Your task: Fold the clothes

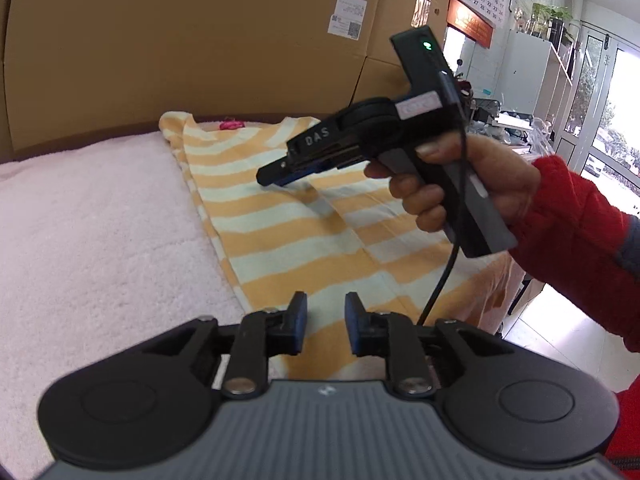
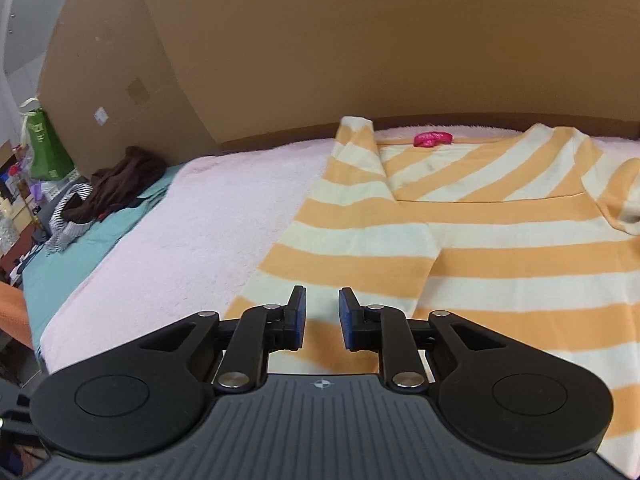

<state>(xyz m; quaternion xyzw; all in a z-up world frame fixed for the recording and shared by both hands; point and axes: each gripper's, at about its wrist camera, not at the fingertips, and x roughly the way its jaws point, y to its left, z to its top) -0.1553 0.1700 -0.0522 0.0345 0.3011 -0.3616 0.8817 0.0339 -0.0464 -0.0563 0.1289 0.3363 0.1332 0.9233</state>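
An orange-and-cream striped top (image 1: 280, 232) lies flat on a fluffy pink blanket (image 1: 100, 220). In the right wrist view the striped top (image 2: 500, 264) has one sleeve folded across its chest. My left gripper (image 1: 326, 320) hovers over the top's near hem, open, with nothing between its pads. My right gripper (image 1: 276, 172), held by a hand (image 1: 480, 184) in a red sleeve, hangs above the middle of the top. In its own view the right gripper (image 2: 322, 318) is open and empty above the top's left edge.
Tall cardboard boxes (image 2: 360, 40) wall off the back of the blanket (image 2: 192, 232). A small pink object (image 2: 432, 138) lies by the top's collar. Dark and striped clothes (image 2: 116, 188) are piled on a teal sheet (image 2: 72, 264) at the left. A black cable (image 1: 444, 272) dangles from the right gripper.
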